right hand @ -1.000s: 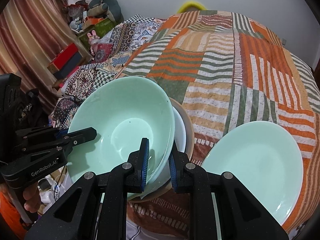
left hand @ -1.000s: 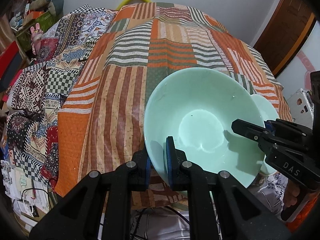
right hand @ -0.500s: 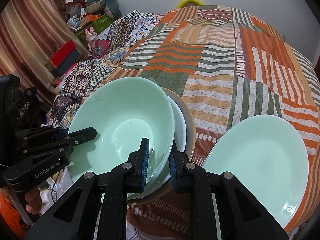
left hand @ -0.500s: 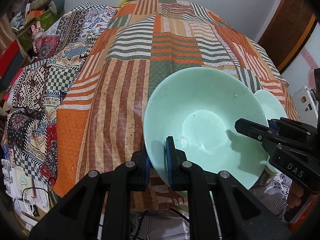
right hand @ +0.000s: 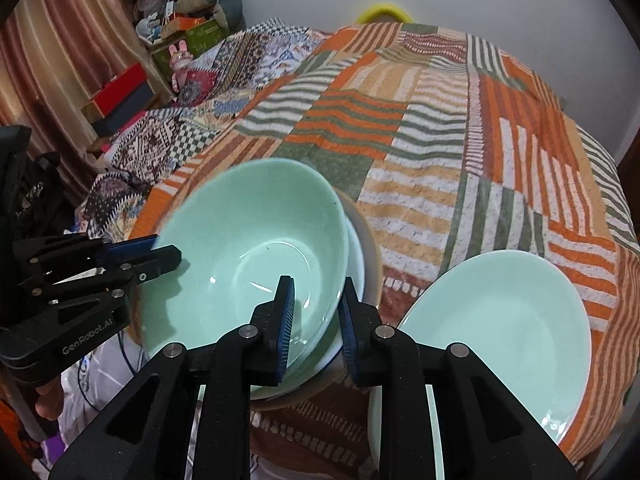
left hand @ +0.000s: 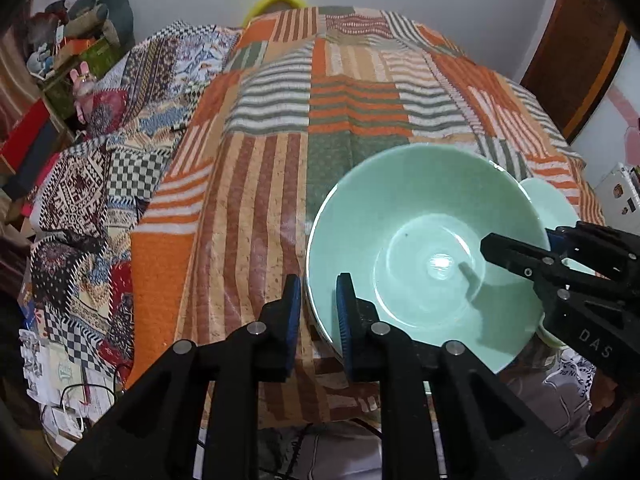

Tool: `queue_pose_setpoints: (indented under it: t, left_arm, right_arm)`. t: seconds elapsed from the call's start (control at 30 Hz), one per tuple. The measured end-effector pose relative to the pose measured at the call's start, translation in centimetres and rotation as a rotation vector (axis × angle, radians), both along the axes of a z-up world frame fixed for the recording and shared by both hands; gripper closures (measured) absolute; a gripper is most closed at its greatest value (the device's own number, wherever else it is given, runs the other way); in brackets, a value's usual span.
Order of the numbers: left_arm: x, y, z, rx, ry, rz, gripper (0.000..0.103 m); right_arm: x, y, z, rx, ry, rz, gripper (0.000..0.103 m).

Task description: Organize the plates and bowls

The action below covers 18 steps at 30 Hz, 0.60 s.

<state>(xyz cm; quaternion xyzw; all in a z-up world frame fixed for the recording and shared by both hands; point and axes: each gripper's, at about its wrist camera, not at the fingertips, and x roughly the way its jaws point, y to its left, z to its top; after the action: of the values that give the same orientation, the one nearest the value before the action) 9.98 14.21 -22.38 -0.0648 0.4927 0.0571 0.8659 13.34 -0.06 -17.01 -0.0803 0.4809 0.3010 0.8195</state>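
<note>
The mint-green bowl (left hand: pixel 424 240) sits at the near edge of the striped patchwork cloth (left hand: pixel 352 92), at about 5 o'clock in the left wrist view, nested on top of a white bowl (right hand: pixel 354 248) and a tan bowl (right hand: pixel 370 248) whose rims peek out at its 3 o'clock side in the right wrist view. The left gripper (left hand: pixel 319 316) straddles the green bowl's rim at roughly 8 o'clock of the bowl, one blue pad outside the wall and one inside. Its jaws have just been opening, and a sliver of cloth shows between the outer pad and the rim, so the claw reads as released with the rim between its pads. The right gripper (right hand: pixel 316 320) straddles the rims of the stack at about 5 o'clock of the bowl in its own view, inner pad over the green bowl's inside, outer pad beyond the rims of the lower bowls. Its jaws have also just been opening and stand loose around the rims, not clenched on them. A mint-green plate (right hand: pixel 500 320) lies on the cloth just beside the stack, at 3 o'clock of it, near the cloth's front edge
</note>
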Motion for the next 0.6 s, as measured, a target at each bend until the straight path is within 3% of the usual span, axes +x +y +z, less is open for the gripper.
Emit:
queue_pose_setpoints:
  t: [0.2,0.33,0.43,0.6]
  left_arm:
    - [-0.5,0.3,1.4,-0.016,-0.042,0.005,0.079]
    - [-0.8,0.6,2.2,-0.038,-0.064,0.006,0.067]
    - [-1.1,0.9,2.8,-0.067,-0.085,0.005,0.064]
    - [-1.5,1.4,2.7,-0.078,-0.102,0.021,0.056]
  right_arm:
    - [-0.2,-0.2,0.5,-0.009,-0.011,0.006,0.078]
    - [-1.0,-0.3,2.2,-0.012,-0.123,0.011,0.054]
    - [-0.9,-0.6,3.1,-0.004,-0.160,0.003,0.053]
    - [0.0,-2.1,2.7,0.046,-0.107,-0.041,0.053]
